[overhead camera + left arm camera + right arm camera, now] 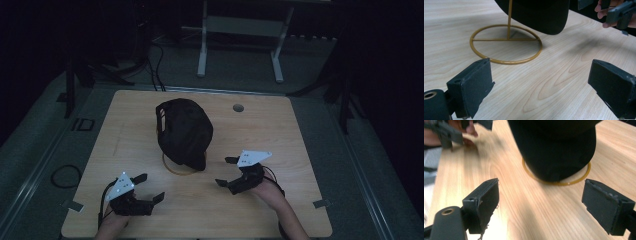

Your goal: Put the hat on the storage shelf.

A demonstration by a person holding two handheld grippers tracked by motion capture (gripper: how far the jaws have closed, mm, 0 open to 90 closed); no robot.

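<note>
Right now I'm at the approach step: both grippers empty, squared up to the black cap sitting on its gold wire stand mid-table.

My left gripper has its jaws spread wide, nothing between them. In the left gripper view the stand's ring base lies just ahead of the jaws and a bit to their left, with the cap's brim hanging over the ring's far side. My right gripper is also wide apart and empty. From it, the cap is dead ahead, filling the gap between the pads, with the ring peeking out under the brim.

Next move, as I judge it: push one gripper forward to the brim edge and close on it, probably the right, since it's nearer and lined up (left could pin the ring so the stand doesn't tip). The stand looks light, so a sideways tug could drag it.

Pose: both forearms come in low from my side of the wooden table. Left hand sits near the front edge, angled in towards the cap. Right hand is farther forward, jaws pointing left at the brim, just short of touching.
</note>
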